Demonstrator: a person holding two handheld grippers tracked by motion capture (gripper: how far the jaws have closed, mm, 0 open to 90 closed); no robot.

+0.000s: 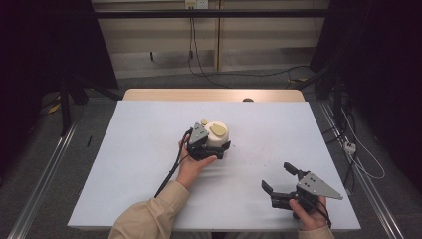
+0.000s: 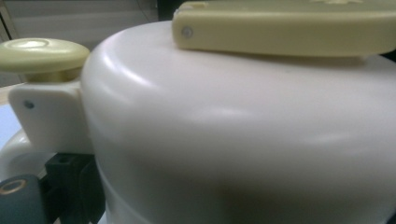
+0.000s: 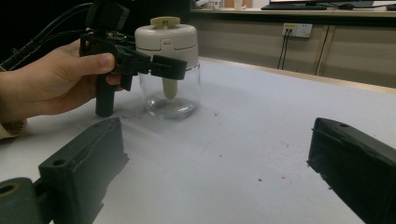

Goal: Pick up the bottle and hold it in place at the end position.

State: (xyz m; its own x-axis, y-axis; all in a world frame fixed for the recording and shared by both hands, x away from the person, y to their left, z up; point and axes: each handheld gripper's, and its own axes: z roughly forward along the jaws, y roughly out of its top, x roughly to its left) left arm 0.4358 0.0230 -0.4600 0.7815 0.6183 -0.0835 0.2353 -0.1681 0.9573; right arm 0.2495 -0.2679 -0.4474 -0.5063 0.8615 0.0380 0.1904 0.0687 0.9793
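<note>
A small jar (image 1: 217,133) with a white lid, a pale yellow handle and knob, and a clear glass base (image 3: 170,100) stands upright at the middle of the white table (image 1: 144,164). My left gripper (image 1: 220,142) is shut on the jar where the lid meets the glass, one jaw across its near side. Seen from the left gripper view, the lid (image 2: 233,140) is very close, with the knob (image 2: 42,51) at its left. My right gripper (image 1: 276,175) is open near the front right, with nothing between its jaws, pointing toward the jar (image 3: 168,42).
Dark specks dot the mat (image 3: 219,116) between the jar and my right gripper. A small dark object (image 1: 247,100) sits at the table's far wooden edge. Cables lie on the floor (image 1: 239,74) behind the table, and metal rails (image 1: 45,169) run along both sides.
</note>
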